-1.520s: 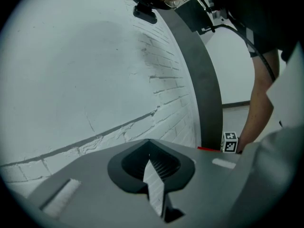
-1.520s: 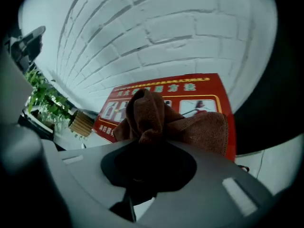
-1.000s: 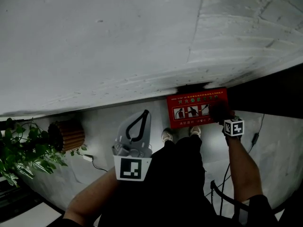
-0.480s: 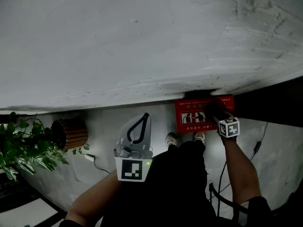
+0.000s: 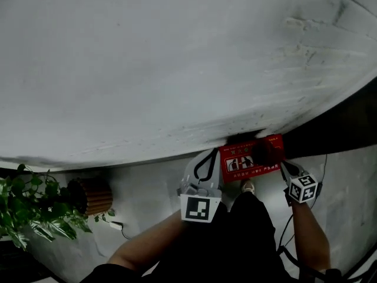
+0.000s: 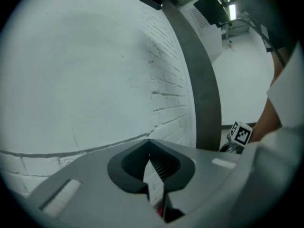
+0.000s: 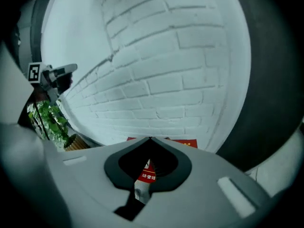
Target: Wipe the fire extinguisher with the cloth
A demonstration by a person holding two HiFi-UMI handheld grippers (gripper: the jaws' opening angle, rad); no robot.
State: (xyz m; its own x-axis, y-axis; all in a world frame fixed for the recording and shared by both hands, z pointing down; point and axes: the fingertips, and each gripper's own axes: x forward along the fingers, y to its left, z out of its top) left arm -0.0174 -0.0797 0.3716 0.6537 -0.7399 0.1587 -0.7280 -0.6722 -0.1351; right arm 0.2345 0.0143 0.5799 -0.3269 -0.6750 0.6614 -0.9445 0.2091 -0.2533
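Right tool (image 7: 150,139) just closed, seemingly empty; left (image 6: 148,140) shut.

The head camera looks steeply down a white brick wall (image 5: 177,69) to the floor. It takes in a red box (image 5: 252,158) at the wall's foot, a plant (image 5: 29,211) at the left, and the left gripper (image 5: 209,158) and right gripper (image 5: 283,165). The left gripper view faces the wall from close by, roughly level, with the right gripper at its right edge. The right gripper view tilts down at the wall's foot from farther off. It shares the red box and plant with the head view and catches the left gripper at upper left.
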